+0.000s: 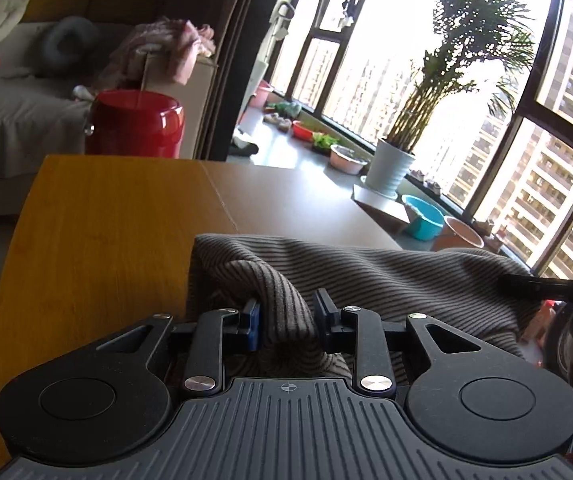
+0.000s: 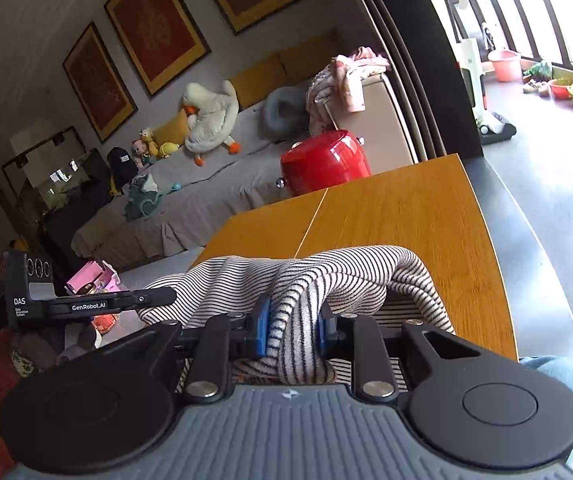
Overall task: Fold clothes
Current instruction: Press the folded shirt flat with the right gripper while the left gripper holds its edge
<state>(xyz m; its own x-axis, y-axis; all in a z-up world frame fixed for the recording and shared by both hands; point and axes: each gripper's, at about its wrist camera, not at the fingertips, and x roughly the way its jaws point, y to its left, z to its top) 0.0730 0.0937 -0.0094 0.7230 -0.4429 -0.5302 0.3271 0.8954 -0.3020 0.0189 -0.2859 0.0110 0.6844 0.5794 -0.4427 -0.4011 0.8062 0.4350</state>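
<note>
Holding the striped garment (image 1: 386, 276) off the wooden table (image 1: 98, 240) at two points, I note both tools are engaged. The left gripper (image 1: 286, 320) has a bunched fold clamped between its blue pads (image 1: 252, 324); the right gripper (image 2: 292, 326) pinches a similar gather of the same cloth (image 2: 326, 272), jaws narrow on it. The fabric spans between them and sags over the near table edge. I judge it a light, soft knit — limp, prone to stretch and slump, not slippery. Better holds would be seams or corners, since mid-panel bunches give uneven edges when laid flat.
</note>
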